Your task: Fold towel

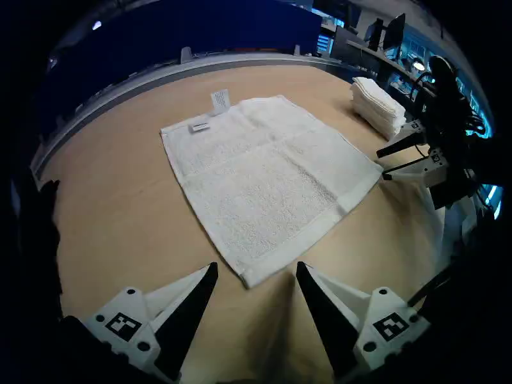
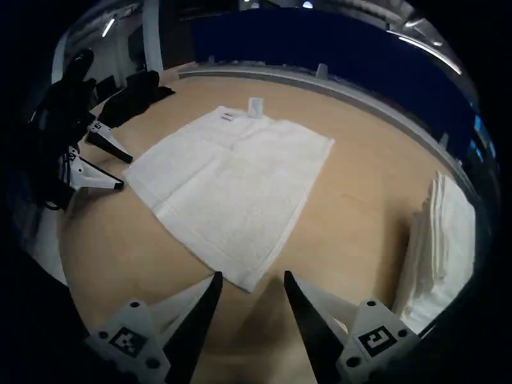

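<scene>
A white towel [image 1: 265, 176] lies spread flat on the wooden table [image 1: 121, 217], with a small label at its far edge. My left gripper [image 1: 256, 278] is open, its fingers straddling the towel's near corner just above the table. In the right gripper view the same towel [image 2: 230, 185] lies flat, and my right gripper [image 2: 253, 281] is open at another corner of it. The right gripper [image 1: 384, 165] also appears open at the towel's right corner in the left gripper view. The left gripper [image 2: 125, 171] appears open at the towel's left corner in the right gripper view.
A stack of folded white towels [image 1: 379, 105] sits at the table's far right, seen close on the right as a stack [image 2: 445, 243] in the right gripper view. A small white card [image 1: 220, 100] stands beyond the towel. Dark cloth [image 2: 134, 96] lies at the far left edge.
</scene>
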{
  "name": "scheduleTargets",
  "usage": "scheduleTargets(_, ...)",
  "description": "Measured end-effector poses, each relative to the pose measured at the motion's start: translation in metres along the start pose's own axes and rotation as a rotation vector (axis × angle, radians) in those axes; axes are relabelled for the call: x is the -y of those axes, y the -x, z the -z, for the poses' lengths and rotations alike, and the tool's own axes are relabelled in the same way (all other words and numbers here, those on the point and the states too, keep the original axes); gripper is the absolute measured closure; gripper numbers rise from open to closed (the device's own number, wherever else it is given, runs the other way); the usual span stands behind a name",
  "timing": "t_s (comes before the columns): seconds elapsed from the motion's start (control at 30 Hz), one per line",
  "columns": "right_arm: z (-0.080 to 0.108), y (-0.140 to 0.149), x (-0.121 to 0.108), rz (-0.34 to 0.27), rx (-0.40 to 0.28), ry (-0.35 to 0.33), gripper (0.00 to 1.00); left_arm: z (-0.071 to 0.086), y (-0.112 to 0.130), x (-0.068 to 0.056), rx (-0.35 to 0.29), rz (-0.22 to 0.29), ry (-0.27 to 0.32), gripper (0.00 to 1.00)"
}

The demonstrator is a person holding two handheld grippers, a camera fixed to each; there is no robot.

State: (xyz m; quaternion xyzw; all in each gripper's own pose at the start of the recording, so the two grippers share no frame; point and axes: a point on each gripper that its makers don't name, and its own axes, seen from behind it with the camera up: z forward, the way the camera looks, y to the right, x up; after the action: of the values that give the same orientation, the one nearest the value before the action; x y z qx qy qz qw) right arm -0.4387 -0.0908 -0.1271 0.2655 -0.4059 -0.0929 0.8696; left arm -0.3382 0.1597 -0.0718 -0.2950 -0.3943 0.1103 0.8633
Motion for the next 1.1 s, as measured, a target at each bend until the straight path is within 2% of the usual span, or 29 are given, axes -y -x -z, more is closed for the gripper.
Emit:
scheduleTargets(0.17, -0.0052, 0.0004, 0.0004, -0.028, 0.004, -0.008, 0.37, 0.0007, 0.0002, -0.0002, 0.012, 0.007, -0.008, 0.14)
scheduleTargets(0.23, -0.0059, -0.0003, 0.0003, -0.033, 0.002, -0.008, 0.39, 0.0005, 0.0005, -0.0003, 0.014, 0.01, -0.011, 0.15)
scheduleTargets(0.43, -0.0064, -0.0017, -0.0037, -0.044, 0.001, 0.004, 0.57, 0.0003, 0.0025, 0.0028, 0.02, 0.011, -0.037, 0.25)
scheduleTargets(0.57, -0.0064, -0.0011, -0.0065, -0.054, 0.004, 0.01, 0.66, -0.0004, 0.0039, 0.0062, 0.027, -0.002, -0.062, 0.35)
scheduleTargets(0.7, -0.0079, -0.0017, -0.0056, -0.063, 0.005, 0.005, 0.68, 0.0004, 0.0035, 0.0069, 0.03, -0.004, -0.074, 0.4)
scheduleTargets(0.97, -0.0095, -0.0029, -0.0026, -0.07, 0.005, 0.008, 0.71, 0.0017, 0.0022, 0.0024, 0.032, 0.029, -0.069, 0.4)
scheduleTargets(1.1, -0.0097, -0.0037, 0.0002, -0.077, 0.005, 0.002, 0.79, 0.0007, 0.0026, -0.0019, 0.033, 0.018, -0.062, 0.46)
